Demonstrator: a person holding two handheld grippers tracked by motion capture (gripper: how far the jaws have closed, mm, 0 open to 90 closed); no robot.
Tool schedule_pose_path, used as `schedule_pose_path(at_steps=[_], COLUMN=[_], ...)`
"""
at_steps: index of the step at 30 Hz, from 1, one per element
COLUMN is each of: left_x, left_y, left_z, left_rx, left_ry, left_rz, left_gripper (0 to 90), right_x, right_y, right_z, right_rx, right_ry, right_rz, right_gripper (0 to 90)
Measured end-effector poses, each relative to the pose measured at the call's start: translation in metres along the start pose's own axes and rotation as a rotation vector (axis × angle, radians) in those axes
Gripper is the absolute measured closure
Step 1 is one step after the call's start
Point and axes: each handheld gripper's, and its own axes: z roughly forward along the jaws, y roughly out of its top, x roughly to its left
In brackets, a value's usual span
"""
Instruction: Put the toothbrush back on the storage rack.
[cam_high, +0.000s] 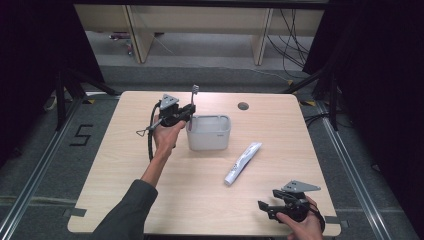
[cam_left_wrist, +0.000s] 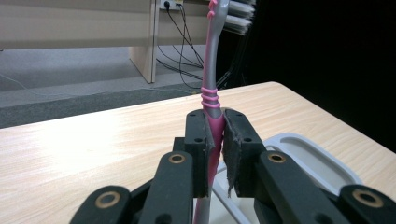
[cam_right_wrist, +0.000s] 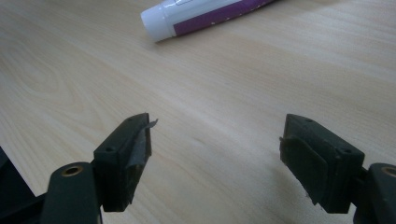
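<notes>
My left gripper (cam_high: 187, 112) is shut on a pink and grey toothbrush (cam_left_wrist: 211, 88), held upright with its bristle head (cam_left_wrist: 237, 11) at the top. The toothbrush (cam_high: 193, 102) stands at the left rim of a white rectangular container (cam_high: 209, 133) in the middle of the table; in the left gripper view the container's rim (cam_left_wrist: 313, 154) lies just beyond and below the jaws. A white and purple toothpaste tube (cam_high: 242, 162) lies flat to the right of the container. My right gripper (cam_high: 265, 207) rests near the table's front right, open and empty (cam_right_wrist: 215, 149), with the tube's cap end (cam_right_wrist: 161, 21) farther ahead.
The wooden table (cam_high: 125, 190) has a round cable hole (cam_high: 243, 106) at the back. Wooden furniture legs and cables stand on the grey floor beyond. Black curtains hang on both sides.
</notes>
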Motion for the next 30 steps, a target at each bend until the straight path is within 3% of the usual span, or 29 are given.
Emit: schedule_pose_path(at_steps=[2,4,5,13,30], left_x=[0.000,0.000,0.000,0.004,0.007], left_y=[-0.001,-0.001,-0.003,-0.011,-0.016], left_z=[0.000,0.001,0.001,0.004,0.003], left_rx=[0.002,0.006,0.010,0.043,0.080], left_ry=[0.001,0.001,0.001,0.021,0.037], left_rz=[0.000,0.000,0.004,0.003,0.025], left_gripper=[80.0,80.0,80.0,79.8,79.0], right_x=[0.001,-0.001,0.000,0.001,0.001], right_y=[0.000,0.000,0.000,0.000,0.000], right_z=[0.000,0.001,0.000,0.000,0.002], right_rx=[-0.003,-0.008,0.000,0.000,0.005], right_ry=[0.007,0.002,-0.001,0.002,0.009], right_rz=[0.007,-0.020,0.001,0.008,0.003], right_gripper=[25.0,25.0,25.1,25.0,25.0])
